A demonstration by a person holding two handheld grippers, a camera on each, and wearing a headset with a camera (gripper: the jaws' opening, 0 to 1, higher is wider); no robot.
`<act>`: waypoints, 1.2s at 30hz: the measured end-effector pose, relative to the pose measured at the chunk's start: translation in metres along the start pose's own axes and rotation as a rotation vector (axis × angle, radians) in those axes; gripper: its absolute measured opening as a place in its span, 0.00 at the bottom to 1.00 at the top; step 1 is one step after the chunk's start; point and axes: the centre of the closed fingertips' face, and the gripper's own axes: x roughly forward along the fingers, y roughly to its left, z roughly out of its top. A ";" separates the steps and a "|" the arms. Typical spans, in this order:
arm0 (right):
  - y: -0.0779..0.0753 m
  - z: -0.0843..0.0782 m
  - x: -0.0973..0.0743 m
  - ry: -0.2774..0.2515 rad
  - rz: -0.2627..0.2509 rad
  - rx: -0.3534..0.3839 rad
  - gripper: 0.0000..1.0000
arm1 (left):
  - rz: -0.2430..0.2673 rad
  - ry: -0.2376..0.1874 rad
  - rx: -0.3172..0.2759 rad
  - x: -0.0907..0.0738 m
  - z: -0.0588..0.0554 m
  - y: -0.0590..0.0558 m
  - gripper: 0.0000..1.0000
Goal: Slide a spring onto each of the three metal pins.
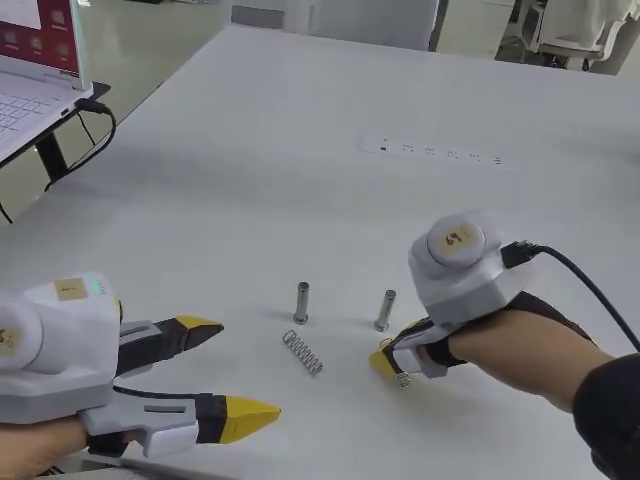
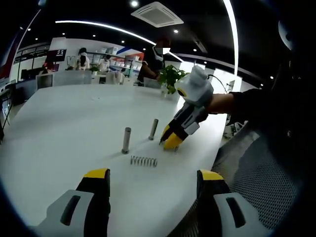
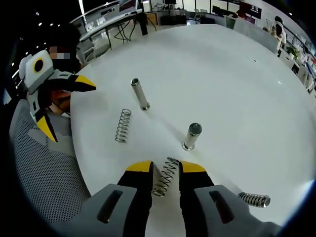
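Right gripper view: spring (image 3: pixel 164 177) sits pinched inside the right gripper (image 3: pixel 166 167).

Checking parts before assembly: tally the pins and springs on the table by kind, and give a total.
Metal pins, upright: 2, far pin and near pin
Springs: 3, loose spring, held spring in the right claw, third spring lying beside it (pin inside: cannot tell)
Total: 5

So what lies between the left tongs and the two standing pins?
One loose spring, lying flat on the white table, apart from both pins and the left tongs; clearest in the left gripper view.
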 end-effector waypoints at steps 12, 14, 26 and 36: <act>0.003 0.004 0.005 0.018 -0.015 -0.063 0.16 | -0.001 -0.002 -0.002 0.000 0.000 0.000 0.67; 0.003 0.004 0.005 0.021 -0.018 -0.070 0.15 | -0.001 -0.004 -0.004 0.000 0.001 0.000 0.67; 0.004 0.008 -0.002 0.000 -0.025 -0.095 0.08 | -0.001 0.000 -0.001 0.000 0.000 -0.001 0.67; 0.009 0.004 0.003 0.018 -0.008 -0.115 0.10 | -0.001 -0.003 0.001 0.000 0.001 0.000 0.66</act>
